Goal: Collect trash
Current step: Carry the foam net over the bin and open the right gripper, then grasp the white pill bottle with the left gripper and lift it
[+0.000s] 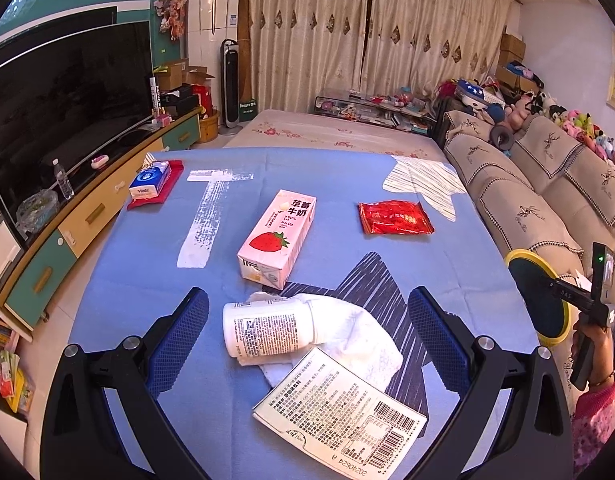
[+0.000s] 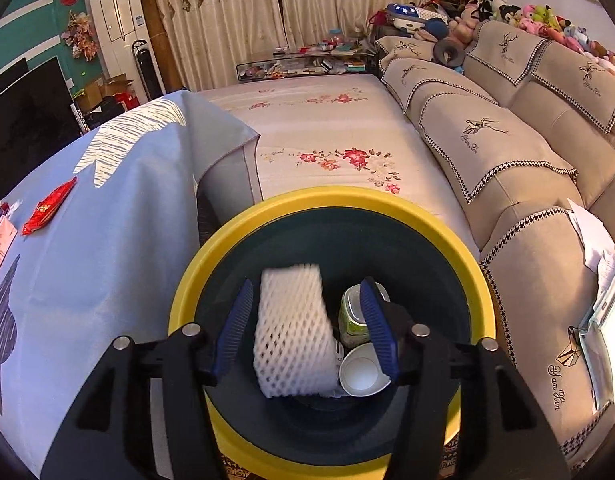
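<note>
Foam net over the bin; table trash not yet gathered.

Right gripper (image 2: 307, 328) hangs over the yellow-rimmed bin (image 2: 211, 256), lower centre of its view; fingers apart, white foam net (image 2: 291, 332) loose between them and blurred, likely dropping onto the green jar (image 2: 352, 320) and white cup (image 2: 361, 374) inside. Left gripper (image 1: 307, 336), fingers wide apart and holding nothing, frames a white bottle (image 1: 263, 330) lying on a tissue (image 1: 359, 336) at lower centre, probably the next pick. Strawberry milk carton (image 1: 277, 236) and red wrapper (image 1: 393, 218) wait mid-frame.
</note>
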`<state>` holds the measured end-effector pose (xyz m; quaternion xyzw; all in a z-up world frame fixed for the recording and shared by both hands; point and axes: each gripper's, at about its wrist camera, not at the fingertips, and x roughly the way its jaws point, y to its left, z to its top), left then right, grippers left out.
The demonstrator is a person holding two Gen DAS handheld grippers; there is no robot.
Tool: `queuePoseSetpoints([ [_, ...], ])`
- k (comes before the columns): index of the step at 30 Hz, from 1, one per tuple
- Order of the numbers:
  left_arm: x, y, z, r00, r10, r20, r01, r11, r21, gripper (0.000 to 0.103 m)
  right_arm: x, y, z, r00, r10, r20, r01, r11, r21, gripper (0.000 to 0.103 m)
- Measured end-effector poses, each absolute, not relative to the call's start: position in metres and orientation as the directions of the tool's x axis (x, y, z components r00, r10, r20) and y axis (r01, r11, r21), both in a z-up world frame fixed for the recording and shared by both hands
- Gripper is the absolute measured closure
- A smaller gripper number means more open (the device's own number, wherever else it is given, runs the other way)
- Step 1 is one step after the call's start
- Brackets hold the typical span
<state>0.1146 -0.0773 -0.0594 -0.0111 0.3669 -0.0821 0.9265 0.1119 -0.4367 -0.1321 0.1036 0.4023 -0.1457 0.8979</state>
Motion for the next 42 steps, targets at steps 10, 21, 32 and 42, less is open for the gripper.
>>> queuePoseSetpoints([
  [10,0.12,-0.07,-0.071,0.7,-0.141,-0.7,0.12,0.99,-0.079,0.005,0.112,-0.425,-0.128,0.638,-0.181,-0.749,0.334,0.941,0.056,0.044],
  [21,0.145,-0.065,-0.104,0.635,-0.081,-0.768,0.063,0.997,-0.053,0.005,0.117,-0.42,-0.138,0.63,-0.156,-0.761,0.314,0.947,0.066,0.042],
  [32,0.171,-0.066,-0.134,0.567,-0.059,-0.821,0.024,0.998,-0.055,0.005,0.125,-0.415,-0.147,0.619,-0.132,-0.774,0.295,0.953,0.073,0.042],
  [42,0.182,-0.07,-0.144,0.538,-0.037,-0.842,0.013,0.999,-0.035,0.005,0.128,-0.416,-0.152,0.618,-0.122,-0.777,0.291,0.953,0.082,0.042],
])
